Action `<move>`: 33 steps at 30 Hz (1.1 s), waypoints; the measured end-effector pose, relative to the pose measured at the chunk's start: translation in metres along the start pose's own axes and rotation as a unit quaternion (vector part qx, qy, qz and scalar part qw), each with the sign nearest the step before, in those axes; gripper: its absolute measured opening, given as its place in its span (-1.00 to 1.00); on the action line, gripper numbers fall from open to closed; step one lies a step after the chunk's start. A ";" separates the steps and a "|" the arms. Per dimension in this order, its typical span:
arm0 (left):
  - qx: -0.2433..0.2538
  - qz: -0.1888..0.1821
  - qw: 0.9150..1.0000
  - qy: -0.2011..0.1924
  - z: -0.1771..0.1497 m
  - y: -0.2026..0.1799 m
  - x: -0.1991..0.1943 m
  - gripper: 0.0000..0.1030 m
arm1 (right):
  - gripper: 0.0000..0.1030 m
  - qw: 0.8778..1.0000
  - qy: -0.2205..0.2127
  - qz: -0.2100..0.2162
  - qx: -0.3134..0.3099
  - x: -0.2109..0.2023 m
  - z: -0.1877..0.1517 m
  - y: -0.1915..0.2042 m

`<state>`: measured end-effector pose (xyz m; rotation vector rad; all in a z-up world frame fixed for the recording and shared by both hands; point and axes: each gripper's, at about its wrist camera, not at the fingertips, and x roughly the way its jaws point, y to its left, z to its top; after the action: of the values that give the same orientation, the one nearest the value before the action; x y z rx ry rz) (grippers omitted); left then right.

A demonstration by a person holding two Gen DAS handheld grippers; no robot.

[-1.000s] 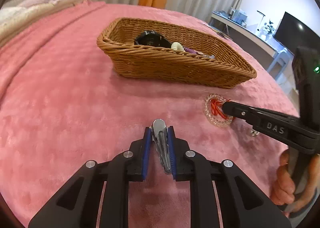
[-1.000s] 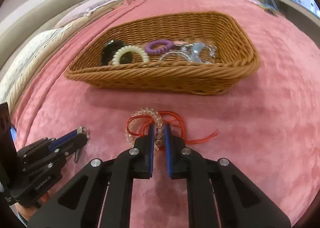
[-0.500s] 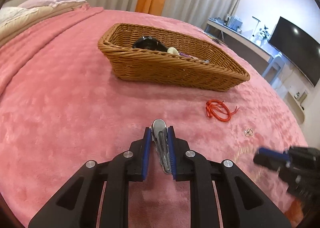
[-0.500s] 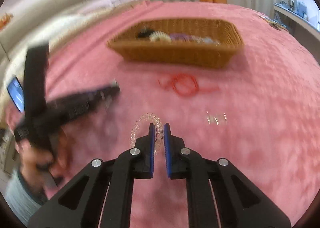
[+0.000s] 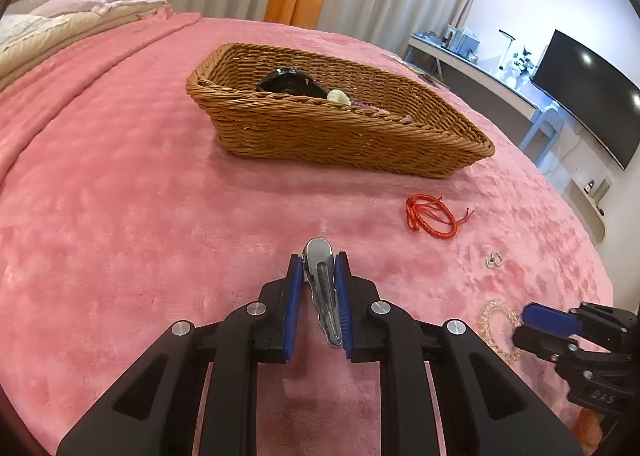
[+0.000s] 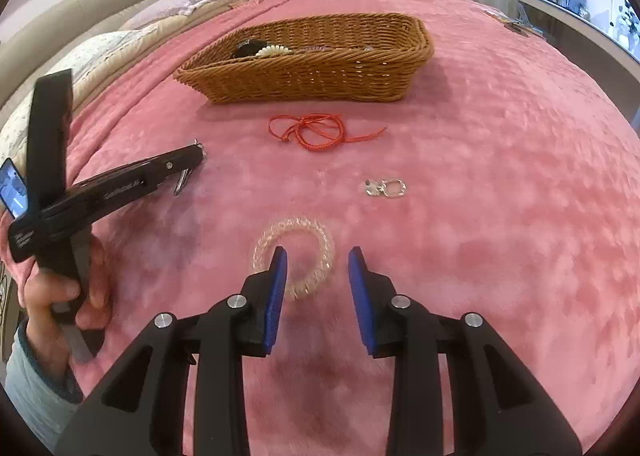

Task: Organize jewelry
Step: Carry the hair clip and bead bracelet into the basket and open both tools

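Observation:
My left gripper (image 5: 319, 268) is shut on a silver hair clip (image 5: 320, 256) held just above the pink bedspread; it shows at the left of the right wrist view (image 6: 196, 154). My right gripper (image 6: 318, 256) is open over a clear coil hair tie (image 6: 294, 256) that lies flat on the bedspread; its left finger sits inside the ring. The hair tie also shows in the left wrist view (image 5: 494, 326). A wicker basket (image 5: 320, 128) (image 6: 312, 72) holds a black item, a cream coil tie and a purple tie.
A red string bracelet (image 6: 316, 130) (image 5: 430, 216) lies in front of the basket. A small silver ring piece (image 6: 384, 188) (image 5: 493, 259) lies to its right. Pillows are at the far left, a desk and TV (image 5: 588, 92) at the right.
My right gripper pulled the clear hair tie back from the red bracelet toward the near side, set it down and opened. My left gripper kept its hold on the clip.

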<state>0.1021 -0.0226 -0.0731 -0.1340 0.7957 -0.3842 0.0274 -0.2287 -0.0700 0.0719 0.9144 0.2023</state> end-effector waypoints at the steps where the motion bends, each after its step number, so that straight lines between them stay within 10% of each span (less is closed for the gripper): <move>1: -0.001 -0.001 1.000 0.000 0.000 0.000 0.000 -0.70 | -0.44 1.000 0.001 -0.003 0.000 0.004 0.004 0.001; 4: -0.001 -0.005 1.000 -0.001 0.000 0.001 -0.001 -0.70 | -0.45 1.000 0.011 -0.018 -0.006 0.016 0.007 0.005; 6: 0.002 -0.011 1.000 -0.001 -0.001 0.000 -0.001 -0.70 | -0.80 1.000 0.003 -0.024 -0.015 0.016 0.006 0.008; 15: 0.016 -0.062 0.998 -0.024 0.007 -0.006 -0.023 -0.71 | -0.85 0.999 -0.041 -0.001 -0.035 -0.023 0.013 0.020; 24: 0.055 -0.101 0.987 -0.108 0.081 -0.037 -0.079 -0.71 | -0.86 0.988 -0.150 -0.015 -0.043 -0.081 0.099 0.028; 33: 0.053 -0.107 0.985 -0.123 0.156 -0.041 -0.036 -0.71 | -0.86 0.990 -0.137 -0.031 0.006 -0.023 0.192 0.005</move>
<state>0.1793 -0.0505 0.0701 -0.1650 0.5167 -0.5993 0.1651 -0.2234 0.0650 0.0796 0.6436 0.1265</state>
